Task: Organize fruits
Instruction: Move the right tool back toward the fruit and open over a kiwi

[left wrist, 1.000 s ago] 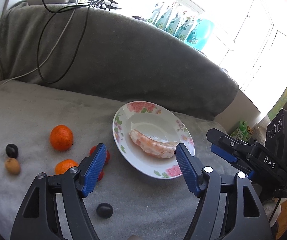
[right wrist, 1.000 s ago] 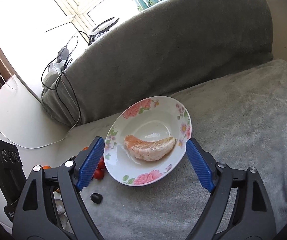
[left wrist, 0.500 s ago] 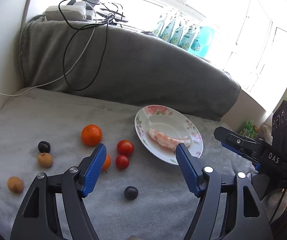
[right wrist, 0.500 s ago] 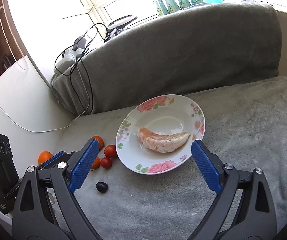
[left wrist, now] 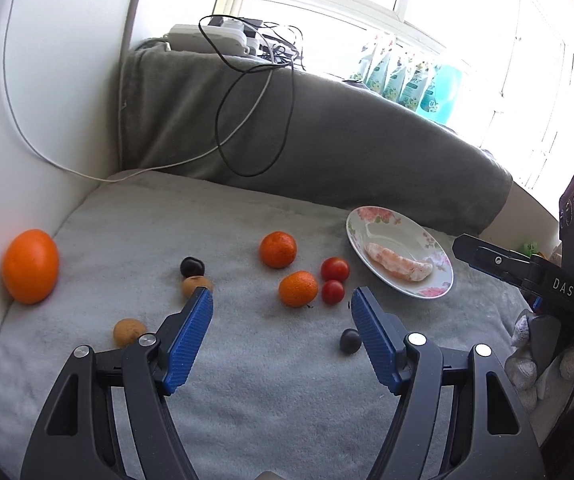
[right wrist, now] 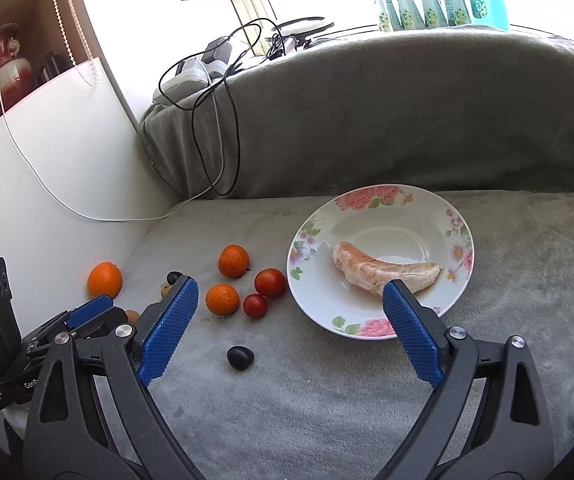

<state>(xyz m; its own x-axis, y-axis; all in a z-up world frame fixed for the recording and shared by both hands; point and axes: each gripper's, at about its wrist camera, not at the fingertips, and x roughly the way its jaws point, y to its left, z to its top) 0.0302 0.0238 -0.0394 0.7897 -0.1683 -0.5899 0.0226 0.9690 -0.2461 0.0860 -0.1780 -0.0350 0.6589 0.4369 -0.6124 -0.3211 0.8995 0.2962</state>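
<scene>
Presently, in the left wrist view, the left tool [left wrist: 281, 308] stands partly open with nothing between its blue ribbed pads, above a grey plush sofa seat [left wrist: 271, 392]. A large orange [left wrist: 30, 266] lies at nine o'clock against the white side panel. Two small tangerines [left wrist: 278, 249] sit near centre, two red cherry tomatoes [left wrist: 334, 269] just beside them at three o'clock. A dark plum [left wrist: 350, 341] lies just beside the right pad; another dark plum [left wrist: 192, 266] touches a brown round fruit [left wrist: 195, 284] at ten o'clock. The white floral-rimmed plate [left wrist: 441, 282] at two o'clock holds a peeled pink citrus segment [left wrist: 399, 266]. The right tool's black body [left wrist: 543, 276] shows at three o'clock.

In the right wrist view, the right tool [right wrist: 289, 300] is wide open and empty. The plate [right wrist: 461, 232] with its segment [right wrist: 379, 272] lies at one o'clock, the tangerines [right wrist: 233, 261] and tomatoes [right wrist: 270, 282] at eleven, and one plum [right wrist: 240, 357] between the pads.
</scene>
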